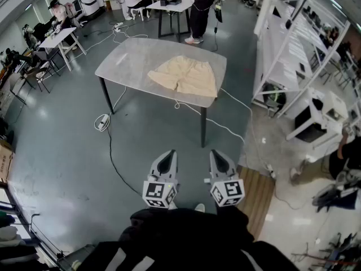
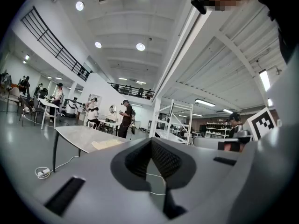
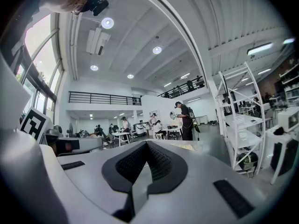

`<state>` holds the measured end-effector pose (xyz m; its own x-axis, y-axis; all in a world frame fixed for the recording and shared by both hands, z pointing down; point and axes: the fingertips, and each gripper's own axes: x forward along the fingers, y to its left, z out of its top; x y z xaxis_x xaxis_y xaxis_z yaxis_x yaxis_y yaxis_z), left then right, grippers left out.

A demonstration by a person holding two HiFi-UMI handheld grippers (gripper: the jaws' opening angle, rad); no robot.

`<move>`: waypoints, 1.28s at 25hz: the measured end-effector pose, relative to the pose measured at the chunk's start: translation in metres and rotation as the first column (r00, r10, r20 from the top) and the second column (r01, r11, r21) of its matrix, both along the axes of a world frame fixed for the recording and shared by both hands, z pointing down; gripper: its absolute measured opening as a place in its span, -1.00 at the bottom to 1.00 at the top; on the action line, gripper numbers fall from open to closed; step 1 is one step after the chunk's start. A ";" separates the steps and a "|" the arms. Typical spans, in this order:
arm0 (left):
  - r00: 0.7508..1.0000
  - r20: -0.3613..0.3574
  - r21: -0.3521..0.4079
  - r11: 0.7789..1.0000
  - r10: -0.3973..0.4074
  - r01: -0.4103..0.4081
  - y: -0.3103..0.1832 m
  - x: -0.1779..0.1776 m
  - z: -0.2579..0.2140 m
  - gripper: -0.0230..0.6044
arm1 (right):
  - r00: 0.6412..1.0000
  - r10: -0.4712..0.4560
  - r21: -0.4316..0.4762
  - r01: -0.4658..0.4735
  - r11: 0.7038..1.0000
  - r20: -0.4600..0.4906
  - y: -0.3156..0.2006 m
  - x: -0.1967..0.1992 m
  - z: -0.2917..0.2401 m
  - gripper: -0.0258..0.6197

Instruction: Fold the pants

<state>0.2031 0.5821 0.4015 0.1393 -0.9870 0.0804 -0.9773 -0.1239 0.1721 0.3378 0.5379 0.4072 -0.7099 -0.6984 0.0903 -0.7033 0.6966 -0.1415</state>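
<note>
Your left claw and right claw are both closed and empty, held level side by side, well apart from the worktop. The beige pants lie spread flat on it.

Grey table mid-floor, beige pants flat on its right half, left gripper and right gripper near, side by side, jaws together, white shelving at right
</note>
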 end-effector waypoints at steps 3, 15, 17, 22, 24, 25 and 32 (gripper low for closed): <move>1.000 -0.001 0.002 1.000 -0.002 0.002 -0.001 -0.009 0.003 -0.92 | 1.000 0.018 0.044 -0.018 0.999 0.006 -0.005 -0.005 0.001 -0.92; 0.999 -0.019 -0.010 0.999 0.042 -0.043 0.005 -0.049 0.020 -0.92 | 0.998 0.063 0.028 -0.064 0.998 0.030 -0.003 -0.045 0.013 -0.91; 0.998 -0.018 -0.013 0.998 0.054 -0.055 0.005 -0.058 0.023 -0.92 | 0.997 0.077 0.020 -0.078 0.997 0.024 -0.002 -0.055 0.017 -0.91; 0.996 -0.031 -0.027 0.997 0.078 -0.079 -0.004 -0.099 0.023 -0.92 | 0.995 0.103 -0.007 -0.103 0.995 0.003 -0.008 -0.095 0.018 -0.91; 0.996 -0.035 -0.031 0.996 0.088 -0.089 -0.017 -0.107 0.027 -0.92 | 0.994 0.109 -0.014 -0.109 0.994 0.002 -0.019 -0.103 0.022 -0.91; 0.995 -0.034 -0.033 0.995 0.092 -0.093 -0.025 -0.111 0.028 -0.92 | 0.993 0.114 -0.019 -0.114 0.993 0.004 -0.026 -0.107 0.024 -0.91; 0.992 -0.003 -0.031 0.992 0.124 -0.124 -0.109 -0.143 0.033 -0.92 | 0.991 0.134 -0.009 -0.134 0.991 0.023 -0.103 -0.145 0.031 -0.91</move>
<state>0.0597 0.4728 0.4342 0.2608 -0.9590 0.1108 -0.9544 -0.2388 0.1792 0.1933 0.4344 0.4386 -0.6122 -0.7866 0.0799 -0.7865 0.5954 -0.1642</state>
